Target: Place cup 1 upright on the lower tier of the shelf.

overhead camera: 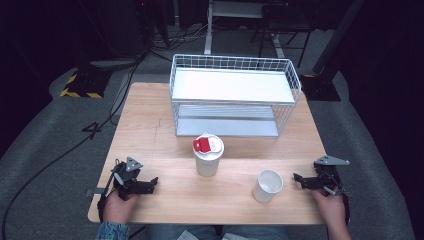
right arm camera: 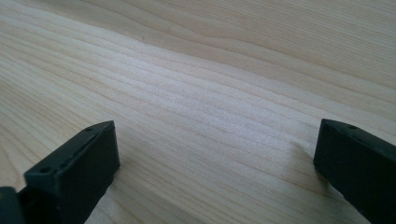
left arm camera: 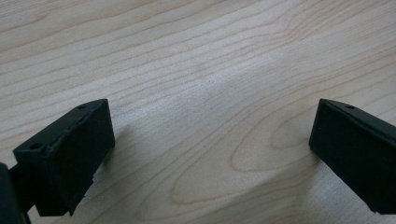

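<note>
Dark floor and cables are surrounding a pale wooden bench [overhead camera: 165,135] carrying a wire basket [overhead camera: 235,95], a lidded cup [overhead camera: 208,155] at centre and an open paper cup [overhead camera: 267,185]. Both grippers are resting low at the near corners, jaws spread and empty: left gripper [overhead camera: 150,183], right gripper [overhead camera: 299,179]. Reaching the open cup, just beside the right gripper, probably wants a level, straddling approach.

The tool [right arm camera: 212,172] hangs wide apart over bare wooden table [right arm camera: 210,84].
</note>
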`<state>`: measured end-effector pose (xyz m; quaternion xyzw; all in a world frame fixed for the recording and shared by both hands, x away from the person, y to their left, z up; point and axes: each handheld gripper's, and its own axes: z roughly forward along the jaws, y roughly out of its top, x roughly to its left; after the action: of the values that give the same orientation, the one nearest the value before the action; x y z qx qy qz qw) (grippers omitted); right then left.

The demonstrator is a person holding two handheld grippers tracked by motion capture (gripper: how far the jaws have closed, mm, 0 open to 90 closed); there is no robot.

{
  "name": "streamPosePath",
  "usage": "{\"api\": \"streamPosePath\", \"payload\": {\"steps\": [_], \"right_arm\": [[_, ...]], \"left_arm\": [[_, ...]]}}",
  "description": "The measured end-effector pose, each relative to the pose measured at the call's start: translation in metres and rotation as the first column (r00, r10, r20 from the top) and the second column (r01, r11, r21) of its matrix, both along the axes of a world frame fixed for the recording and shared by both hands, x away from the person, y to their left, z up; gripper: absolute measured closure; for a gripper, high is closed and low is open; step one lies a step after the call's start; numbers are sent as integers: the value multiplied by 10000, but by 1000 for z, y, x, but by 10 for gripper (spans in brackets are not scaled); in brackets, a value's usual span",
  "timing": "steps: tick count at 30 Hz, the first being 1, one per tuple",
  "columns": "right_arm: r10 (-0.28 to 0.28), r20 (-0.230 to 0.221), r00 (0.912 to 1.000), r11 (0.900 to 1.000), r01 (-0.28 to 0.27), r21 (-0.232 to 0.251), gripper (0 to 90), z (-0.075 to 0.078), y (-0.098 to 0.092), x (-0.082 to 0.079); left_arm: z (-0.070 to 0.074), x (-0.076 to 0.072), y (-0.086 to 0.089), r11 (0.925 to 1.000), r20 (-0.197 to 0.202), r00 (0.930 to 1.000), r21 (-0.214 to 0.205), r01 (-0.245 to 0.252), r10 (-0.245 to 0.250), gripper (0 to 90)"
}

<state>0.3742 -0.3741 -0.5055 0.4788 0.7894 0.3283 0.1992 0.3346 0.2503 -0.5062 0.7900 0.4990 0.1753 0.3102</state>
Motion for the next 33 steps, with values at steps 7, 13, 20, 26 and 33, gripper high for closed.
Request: {"api": "streamPosePath", "payload": {"steps": [7, 13, 20, 26, 33], "right_arm": [[-347, 32, 9994, 9994, 347, 3, 6, 0, 1, -2], [-284, 36, 9996, 9996, 284, -15, 5, 0, 1, -2], [-327, 13, 9995, 9995, 327, 3, 11, 0, 1, -4], [-27, 36, 10000, 9994, 26, 352, 53, 1, 0, -7], [884, 1030, 9907, 9871, -1010, 1240, 106, 23, 3, -30]], "left_arm": [[0, 2, 0, 10000, 42, 10000, 43, 26, -26, 5], [0, 7, -4, 9999, 22, 9999, 31, -150, 150, 4], [0, 11, -5, 9998, 27, 9998, 35, -174, 174, 4], [0, 12, -7, 9995, 33, 9995, 52, -302, 302, 7], [0, 12, -8, 9994, 35, 9994, 32, -358, 358, 6]]}}
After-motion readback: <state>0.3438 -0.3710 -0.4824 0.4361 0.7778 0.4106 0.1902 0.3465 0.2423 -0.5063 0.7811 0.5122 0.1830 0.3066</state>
